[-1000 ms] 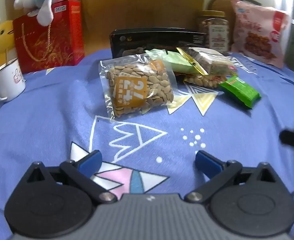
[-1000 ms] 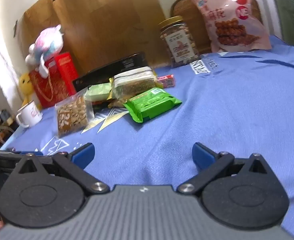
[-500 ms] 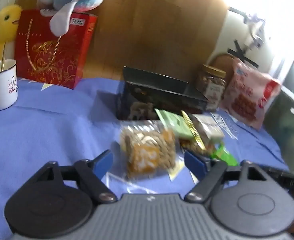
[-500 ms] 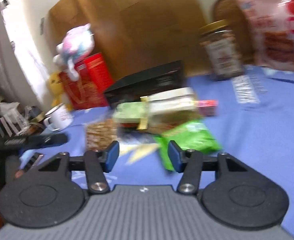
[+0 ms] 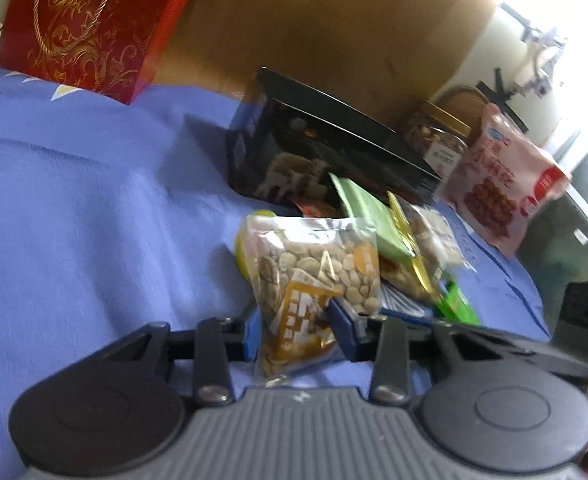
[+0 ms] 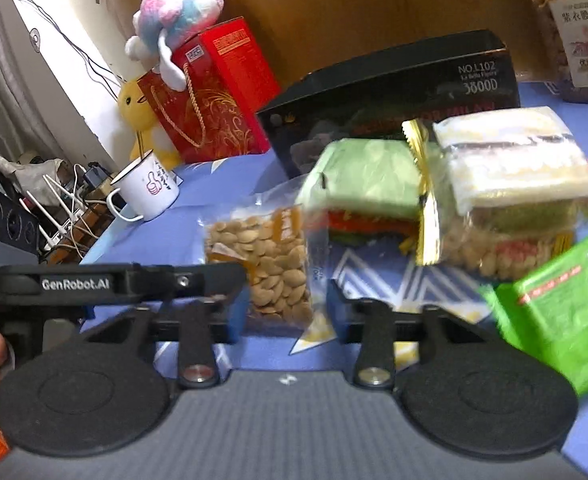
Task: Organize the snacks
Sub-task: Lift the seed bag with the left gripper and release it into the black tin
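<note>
A clear bag of pale seeds with an orange label [image 5: 314, 276] stands tilted up between the blue pads of my left gripper [image 5: 294, 330]. The jaws are closing and both pads touch the bag's lower sides. In the right wrist view the same seed bag [image 6: 269, 264] shows in the gap of my right gripper [image 6: 285, 312]. Those jaws are closing too, and the bag's lower end sits at the pad tips with no clear squeeze. One black finger [image 6: 133, 280] of the left gripper reaches the bag from the left.
Behind the seed bag lie a pale green packet [image 6: 366, 176], a clear pack with a gold seal [image 6: 514, 184] and a bright green packet [image 6: 558, 300]. A black box [image 6: 394, 92], nut jar [image 6: 574, 32], pink bag [image 5: 502, 184], red gift bag [image 6: 213, 92] and mug [image 6: 145, 188] stand on the blue cloth [image 5: 93, 220].
Both grippers have moved in from the front of the cloth to the seed bag and narrowed their jaws. The bag lay flat and now stands tilted between the left pads.
</note>
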### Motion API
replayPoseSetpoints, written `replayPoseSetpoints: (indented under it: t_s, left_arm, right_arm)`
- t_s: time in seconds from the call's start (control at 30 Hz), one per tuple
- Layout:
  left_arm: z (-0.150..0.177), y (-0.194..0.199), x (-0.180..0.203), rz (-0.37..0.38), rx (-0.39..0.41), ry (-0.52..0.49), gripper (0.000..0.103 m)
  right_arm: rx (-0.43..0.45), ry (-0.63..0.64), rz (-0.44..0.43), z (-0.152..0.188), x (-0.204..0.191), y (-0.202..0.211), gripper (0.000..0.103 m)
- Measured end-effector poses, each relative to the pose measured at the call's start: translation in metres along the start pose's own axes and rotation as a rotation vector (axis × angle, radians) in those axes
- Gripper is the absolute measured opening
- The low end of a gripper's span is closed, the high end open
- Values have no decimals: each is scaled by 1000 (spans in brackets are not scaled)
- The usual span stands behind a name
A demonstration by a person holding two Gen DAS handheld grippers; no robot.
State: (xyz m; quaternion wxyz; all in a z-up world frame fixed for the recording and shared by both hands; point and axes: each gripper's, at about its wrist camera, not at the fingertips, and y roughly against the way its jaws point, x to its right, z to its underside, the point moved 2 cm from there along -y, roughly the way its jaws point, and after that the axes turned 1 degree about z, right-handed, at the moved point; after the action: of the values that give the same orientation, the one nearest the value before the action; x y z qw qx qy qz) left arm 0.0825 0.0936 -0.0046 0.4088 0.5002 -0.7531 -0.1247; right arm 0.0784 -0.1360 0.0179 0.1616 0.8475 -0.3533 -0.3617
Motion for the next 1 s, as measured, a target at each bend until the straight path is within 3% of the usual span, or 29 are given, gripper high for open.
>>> replayPoseSetpoints:
  t_s: [0.1, 0.23, 0.53, 0.73, 1.0]
  left_arm:
    - [16, 15, 17, 53, -7, -18, 31]
    - [28, 17, 67, 110, -15, -120, 30]
    - [39, -39, 177, 249, -95, -263, 32]
    - [55, -54, 209, 235, -114, -328, 32]
    - [37, -38, 202, 180, -65, -317, 32]
  right_arm:
    - [24, -32, -15, 14, 1, 29, 32]
    - [117, -104, 11, 33, 15, 79, 32]
    - [301, -179, 216, 59, 62, 176, 32]
    - [330, -229, 238, 72, 87, 193, 32]
    - [339, -170, 187, 61, 76, 179, 32]
